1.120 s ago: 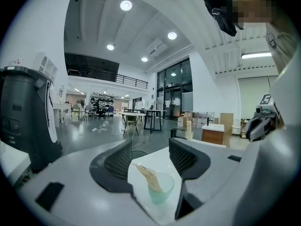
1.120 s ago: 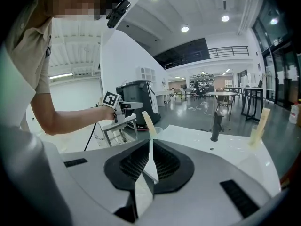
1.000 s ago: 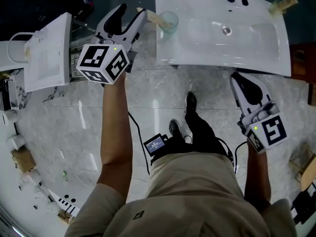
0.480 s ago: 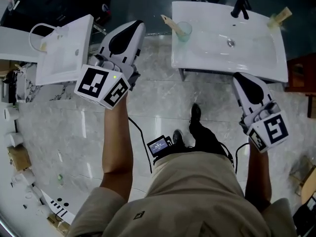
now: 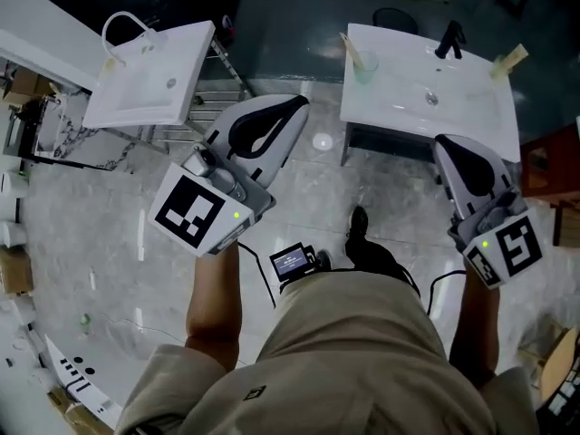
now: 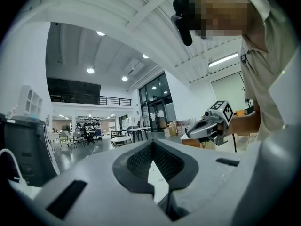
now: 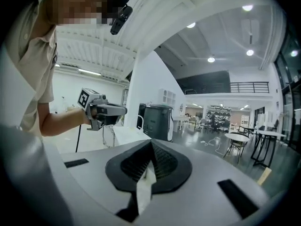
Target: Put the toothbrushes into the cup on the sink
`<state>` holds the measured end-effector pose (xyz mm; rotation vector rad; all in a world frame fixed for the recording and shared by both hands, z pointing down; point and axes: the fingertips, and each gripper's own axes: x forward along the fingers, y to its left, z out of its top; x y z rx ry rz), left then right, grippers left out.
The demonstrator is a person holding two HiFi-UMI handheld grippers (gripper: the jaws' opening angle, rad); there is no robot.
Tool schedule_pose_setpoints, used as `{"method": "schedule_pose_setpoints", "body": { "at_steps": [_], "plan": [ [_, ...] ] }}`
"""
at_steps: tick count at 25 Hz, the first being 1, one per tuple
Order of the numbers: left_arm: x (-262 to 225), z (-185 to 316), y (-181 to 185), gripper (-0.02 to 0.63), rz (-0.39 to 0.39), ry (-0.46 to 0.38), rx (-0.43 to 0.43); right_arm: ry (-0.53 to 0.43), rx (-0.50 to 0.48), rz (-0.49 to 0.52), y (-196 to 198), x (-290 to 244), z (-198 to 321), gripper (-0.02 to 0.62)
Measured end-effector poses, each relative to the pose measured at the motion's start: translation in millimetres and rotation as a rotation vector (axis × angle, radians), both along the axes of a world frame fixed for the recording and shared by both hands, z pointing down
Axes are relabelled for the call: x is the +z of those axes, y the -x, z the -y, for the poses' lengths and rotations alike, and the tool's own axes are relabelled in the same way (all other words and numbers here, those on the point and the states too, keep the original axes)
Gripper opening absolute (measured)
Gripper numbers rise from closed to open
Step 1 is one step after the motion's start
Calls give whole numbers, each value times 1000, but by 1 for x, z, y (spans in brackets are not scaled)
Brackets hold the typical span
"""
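The white sink (image 5: 471, 116) stands at the upper right of the head view. A clear cup (image 5: 364, 65) sits on its left back corner with a pale toothbrush (image 5: 349, 47) leaning out of it. Another pale brush (image 5: 509, 60) lies at the sink's right back corner. My left gripper (image 5: 297, 107) hangs shut and empty in mid-air, well left of the sink and apart from the cup. My right gripper (image 5: 441, 143) is shut and empty just in front of the sink's near edge. In the gripper views both grippers (image 6: 152, 142) (image 7: 151, 143) point level across the room with nothing between the pads.
A black faucet (image 5: 450, 36) stands at the sink's back. A second white basin (image 5: 149, 89) on a metal frame is at the upper left. A small screen device (image 5: 292, 262) with cables hangs at the person's waist. Clutter lines the floor's left edge.
Both grippers have drawn back from the sink and risen. The left jaws, open beside the cup a second ago, are now shut. The toothbrush stays in the cup.
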<state>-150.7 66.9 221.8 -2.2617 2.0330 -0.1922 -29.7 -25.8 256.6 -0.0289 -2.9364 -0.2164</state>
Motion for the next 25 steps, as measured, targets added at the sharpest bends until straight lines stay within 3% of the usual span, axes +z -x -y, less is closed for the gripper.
{"method": "schedule_pose_setpoints", "body": {
  "at_steps": [4, 11, 20, 25],
  "plan": [
    [-19, -42, -29, 6, -7, -26, -9, -49, -42, 18, -12, -36, -38, 3],
    [-9, -109, -61, 6, -30, 6, -5, -86, -66, 45, -32, -67, -101, 3],
    [-15, -124, -106, 6, -42, -1, 39, -109, -38, 43, -78, -85, -121, 3],
    [-6, -143, -113, 6, -54, 2, 50, -100, -29, 34, -85, -76, -142, 3]
  ]
}}
